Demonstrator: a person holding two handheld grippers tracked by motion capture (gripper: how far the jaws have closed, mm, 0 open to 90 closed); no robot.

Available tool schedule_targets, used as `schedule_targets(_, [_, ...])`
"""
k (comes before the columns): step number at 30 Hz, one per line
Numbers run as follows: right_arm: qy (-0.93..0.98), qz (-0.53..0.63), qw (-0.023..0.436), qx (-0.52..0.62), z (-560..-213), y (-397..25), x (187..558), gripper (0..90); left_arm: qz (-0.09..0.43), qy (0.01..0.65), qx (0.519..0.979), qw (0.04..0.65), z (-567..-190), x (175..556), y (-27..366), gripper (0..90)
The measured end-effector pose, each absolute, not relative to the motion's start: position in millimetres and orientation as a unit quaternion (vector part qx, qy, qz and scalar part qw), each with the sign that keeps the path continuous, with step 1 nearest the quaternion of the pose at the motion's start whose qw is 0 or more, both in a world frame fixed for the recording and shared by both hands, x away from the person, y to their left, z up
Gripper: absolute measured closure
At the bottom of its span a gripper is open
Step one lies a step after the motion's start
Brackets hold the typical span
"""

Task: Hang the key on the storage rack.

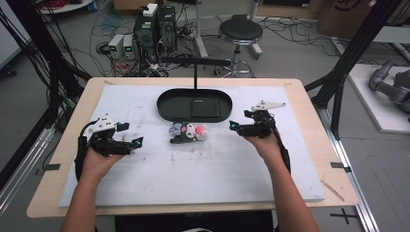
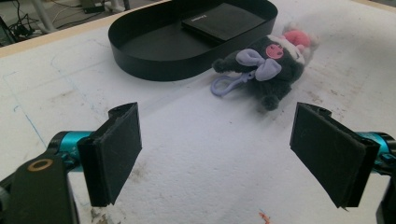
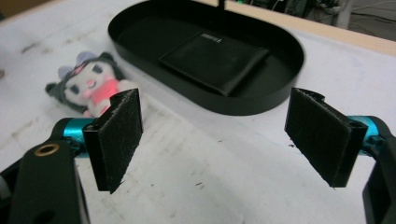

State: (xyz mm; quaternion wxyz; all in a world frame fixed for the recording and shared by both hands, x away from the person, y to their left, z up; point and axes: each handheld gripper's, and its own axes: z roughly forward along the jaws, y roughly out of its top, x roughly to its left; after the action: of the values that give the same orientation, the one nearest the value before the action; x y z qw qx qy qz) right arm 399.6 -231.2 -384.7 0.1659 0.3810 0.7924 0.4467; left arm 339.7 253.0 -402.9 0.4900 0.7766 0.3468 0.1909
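We hold both grippers, left [image 1: 137,143] and right [image 1: 233,126], fingers spread, flanking the plush toy [image 1: 188,132] at frame centre.

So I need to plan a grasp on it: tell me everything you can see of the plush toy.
The plush toy is a small soft doll of dark grey fur with a white face, pink front, a lilac bow and a lilac clip loop at one end. It lies on its side on the white foam mat, just in front of the black oval tray, apart from it. Nothing grips it; it lies between the open left gripper and right gripper.
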Motion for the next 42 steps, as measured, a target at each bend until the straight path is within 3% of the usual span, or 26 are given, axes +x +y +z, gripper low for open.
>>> schedule_targets(10, [0.833,0.434,0.154,0.306,-378.1,-184.2,410.7,19.8,0.204,0.359,0.768,0.489,-400.0,323.6,268.7,16.6])
schedule_targets(25, [0.886,0.393,0.118,0.215,-399.1,-106.9,418.7,19.8,0.221,0.392,0.751,0.484,-399.8,294.8,299.8,16.6])
schedule_targets(34, [0.910,0.351,0.117,0.185,-422.9,-75.2,420.4,19.8,0.220,0.393,0.750,0.483,-399.4,290.8,301.4,16.6])
schedule_targets(38, [0.917,0.329,0.146,0.174,-431.1,-66.8,418.8,18.0,0.220,0.392,0.751,0.484,-399.1,291.0,301.5,16.6])
schedule_targets(40, [0.920,0.319,0.156,0.168,-432.6,-66.0,418.4,20.3,0.219,0.392,0.751,0.485,-399.3,291.3,301.2,16.6])
schedule_targets(42, [0.921,0.312,0.172,0.159,-431.7,-66.6,417.6,29.9,0.219,0.391,0.751,0.485,-399.3,291.7,300.6,16.6])
